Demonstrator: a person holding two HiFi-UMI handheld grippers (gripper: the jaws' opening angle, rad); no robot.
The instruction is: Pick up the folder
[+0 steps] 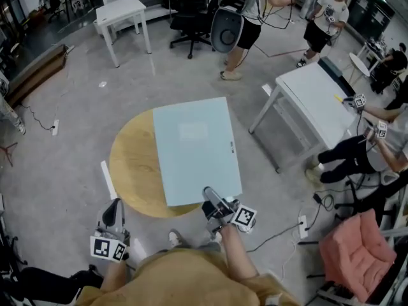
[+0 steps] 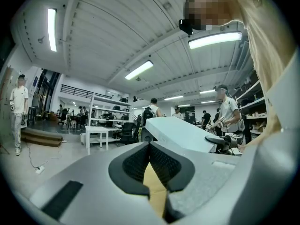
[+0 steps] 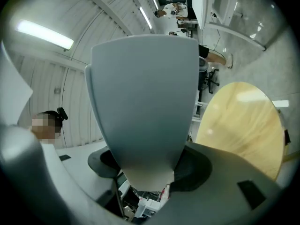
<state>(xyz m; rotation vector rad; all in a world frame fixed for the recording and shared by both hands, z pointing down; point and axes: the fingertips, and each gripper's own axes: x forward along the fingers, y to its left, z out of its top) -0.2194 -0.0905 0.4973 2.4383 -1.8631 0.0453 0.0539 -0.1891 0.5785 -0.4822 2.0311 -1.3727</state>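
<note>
Evidently you are lifting the blue folder (image 1: 196, 148) off the round table (image 1: 131, 171), right hand-held gripper (image 1: 211, 199) clamping its edge, left hand-held gripper (image 1: 113, 212) closed, empty; next, raising it level

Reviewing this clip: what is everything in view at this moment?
folder: one, pale blue-green, held over the round table
round table: one, light wood, centre
white tables: two, top left and right
office chair: one, black, top centre
cushioned seat: one, pink, bottom right
bystanders: several, top and right edge
left gripper: grey, bottom left, jaws together, empty
right gripper: grey, jaws shut on the folder's near edge
</note>
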